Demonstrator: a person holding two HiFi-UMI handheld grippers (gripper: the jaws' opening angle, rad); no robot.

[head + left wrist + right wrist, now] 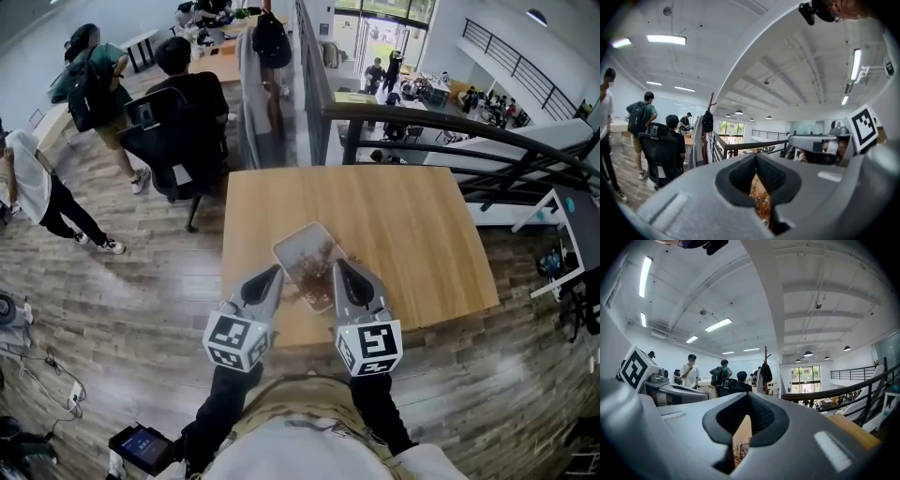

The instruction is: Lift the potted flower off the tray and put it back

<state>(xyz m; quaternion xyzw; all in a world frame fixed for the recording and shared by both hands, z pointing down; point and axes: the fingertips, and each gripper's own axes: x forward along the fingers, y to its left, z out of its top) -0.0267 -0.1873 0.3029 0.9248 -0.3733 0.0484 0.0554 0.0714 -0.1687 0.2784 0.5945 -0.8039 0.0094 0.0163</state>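
Jaws pressed together, empty, on left gripper (276, 273) and right gripper (340, 265) beside rounded tray (294, 241) holding wispy brown potted flower (315, 266)

The left gripper (274, 274) and right gripper (340, 266) sit side by side at lower centre (tips aimed up-frame), each with jaws closed together. Dark-sleeved forearms (221, 405) trail toward the bottom edge.

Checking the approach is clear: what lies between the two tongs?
In the head view, the near end of the tray, with the brownish potted flower on it, lies between the left tongs and right tongs.
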